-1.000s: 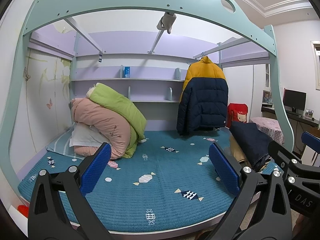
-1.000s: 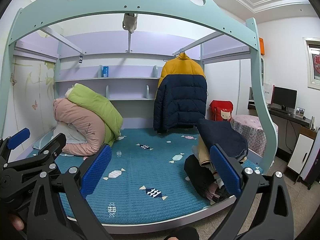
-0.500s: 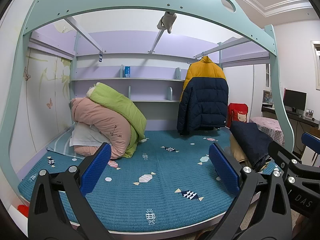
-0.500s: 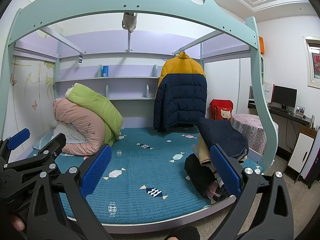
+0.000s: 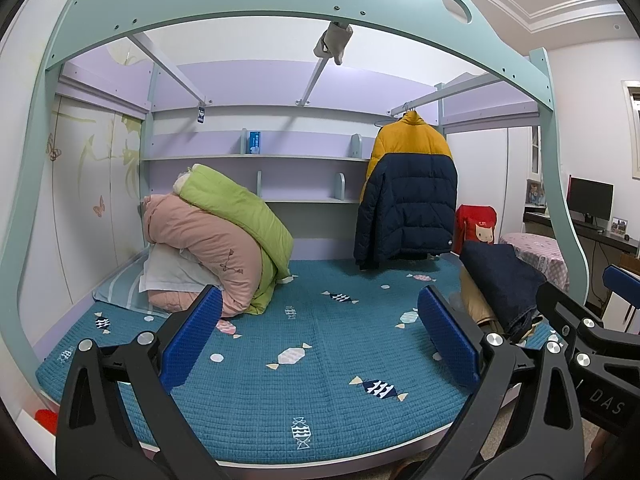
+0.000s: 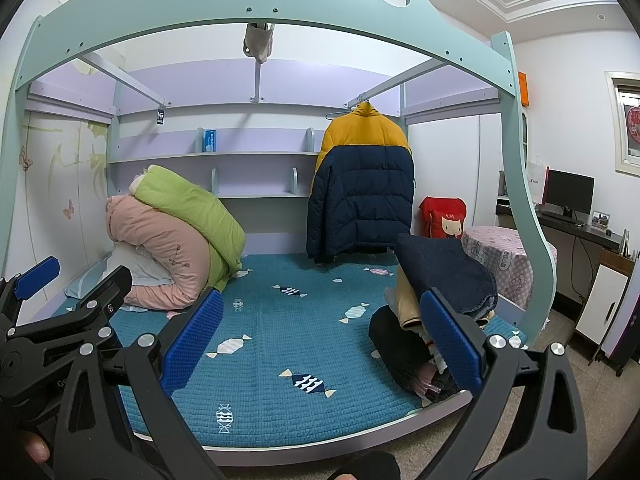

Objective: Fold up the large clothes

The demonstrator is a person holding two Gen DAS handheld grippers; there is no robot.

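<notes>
Navy clothes pile [image 6: 440, 276] on bed [image 6: 280, 360], beyond right gripper [image 6: 320, 344] | both jaws apart, empty | left gripper [image 5: 320, 340]

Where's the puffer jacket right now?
The puffer jacket hangs from a rail at the bed's back right, above the clothes pile.

Pink duvet [image 5: 200, 248] and green duvet [image 5: 240, 216] rolled at the bed's [image 5: 320, 400] far-left corner, atop a white pillow [image 5: 168, 272]. Blue box [image 5: 254, 142] on upper shelf [image 5: 256, 157]. Monitor [image 6: 568, 192] on desk [image 6: 580, 228] beyond the right edge.
</notes>
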